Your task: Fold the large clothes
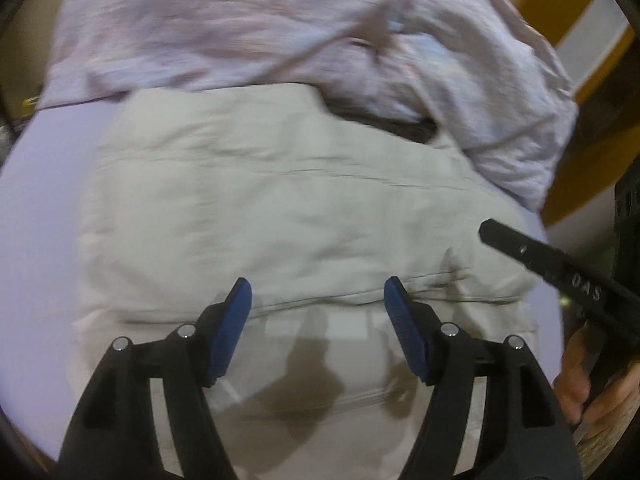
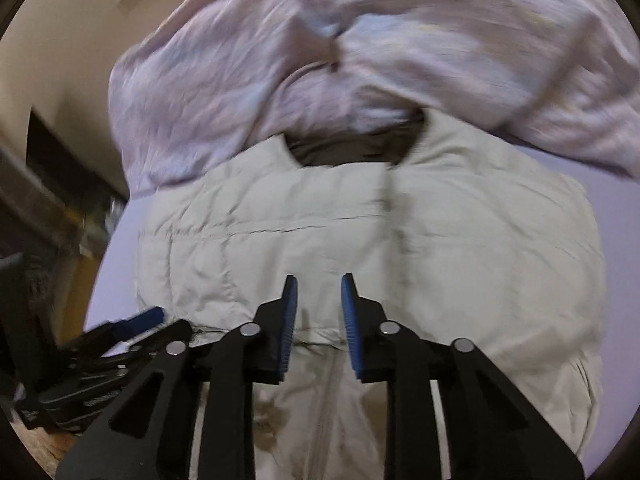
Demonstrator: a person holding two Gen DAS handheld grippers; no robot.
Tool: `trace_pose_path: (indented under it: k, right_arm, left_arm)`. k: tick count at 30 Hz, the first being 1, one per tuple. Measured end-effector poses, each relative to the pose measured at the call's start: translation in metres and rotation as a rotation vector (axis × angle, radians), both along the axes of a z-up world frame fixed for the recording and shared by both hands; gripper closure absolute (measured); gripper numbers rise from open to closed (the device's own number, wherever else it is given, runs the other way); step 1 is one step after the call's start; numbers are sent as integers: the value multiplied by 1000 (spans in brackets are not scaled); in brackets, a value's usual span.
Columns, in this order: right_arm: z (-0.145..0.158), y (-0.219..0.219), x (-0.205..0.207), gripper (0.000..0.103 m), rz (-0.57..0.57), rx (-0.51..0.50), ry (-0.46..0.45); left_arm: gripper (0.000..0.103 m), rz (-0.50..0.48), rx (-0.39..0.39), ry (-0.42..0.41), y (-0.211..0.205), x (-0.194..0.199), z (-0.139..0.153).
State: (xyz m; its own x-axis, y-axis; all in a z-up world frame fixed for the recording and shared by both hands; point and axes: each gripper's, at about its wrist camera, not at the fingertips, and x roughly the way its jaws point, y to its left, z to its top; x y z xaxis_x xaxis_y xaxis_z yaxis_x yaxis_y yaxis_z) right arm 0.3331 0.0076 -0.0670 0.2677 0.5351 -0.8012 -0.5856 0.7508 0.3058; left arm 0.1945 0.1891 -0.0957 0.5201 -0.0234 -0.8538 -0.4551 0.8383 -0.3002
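A pale beige quilted jacket (image 1: 280,200) lies flat on a lavender sheet; it also shows in the right wrist view (image 2: 460,248), collar opening at the far end. My left gripper (image 1: 318,292) is open and empty, hovering over the jacket's near part. My right gripper (image 2: 319,284) is open with a narrower gap, empty, above the jacket's zipper line. The right gripper's black finger (image 1: 532,256) shows at the right of the left wrist view. The left gripper (image 2: 132,326) shows at the lower left of the right wrist view.
A crumpled pinkish-lilac blanket (image 1: 260,28) lies heaped beyond the jacket, also in the right wrist view (image 2: 400,40). The lavender sheet (image 1: 48,184) ends at the bed edge on the left (image 2: 116,264). Dark furniture (image 2: 52,184) and a beige wall stand beyond.
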Motion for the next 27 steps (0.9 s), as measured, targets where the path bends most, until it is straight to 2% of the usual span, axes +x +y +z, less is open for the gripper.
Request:
trace_pose_path:
  k: [3, 6, 9, 10, 16, 19, 21, 23, 25, 27]
  right_arm:
    - [-13, 26, 7, 81, 20, -58, 2]
    - [-31, 34, 18, 81, -13, -119, 29]
    - [-64, 31, 29, 83, -57, -193, 132]
    - [-71, 30, 27, 84, -72, -248, 178]
    - [-83, 29, 24, 84, -87, -250, 136]
    - [-79, 25, 34, 83, -99, -207, 213]
    - [-71, 8, 39, 73, -110, -130, 311]
    - [-55, -17, 38, 35, -104, -40, 380]
    - [-38, -46, 34, 24, -105, -7, 367]
    - [-27, -80, 30, 24, -115, -10, 362]
  left_arm:
    - [32, 65, 43, 29, 25, -31, -2]
    - [31, 113, 75, 52, 44, -55, -4]
    - [30, 156, 96, 82, 60, -79, -10]
    - [30, 168, 98, 92, 64, -86, -11]
    - [29, 223, 98, 139, 83, -118, -22]
    - [24, 218, 88, 137, 88, -130, -21]
    - [21, 209, 81, 122, 89, -136, -18]
    - [19, 196, 69, 106, 92, -144, -16]
    - [18, 181, 40, 106, 97, -152, -18]
    - [18, 164, 10, 127, 100, -160, -23]
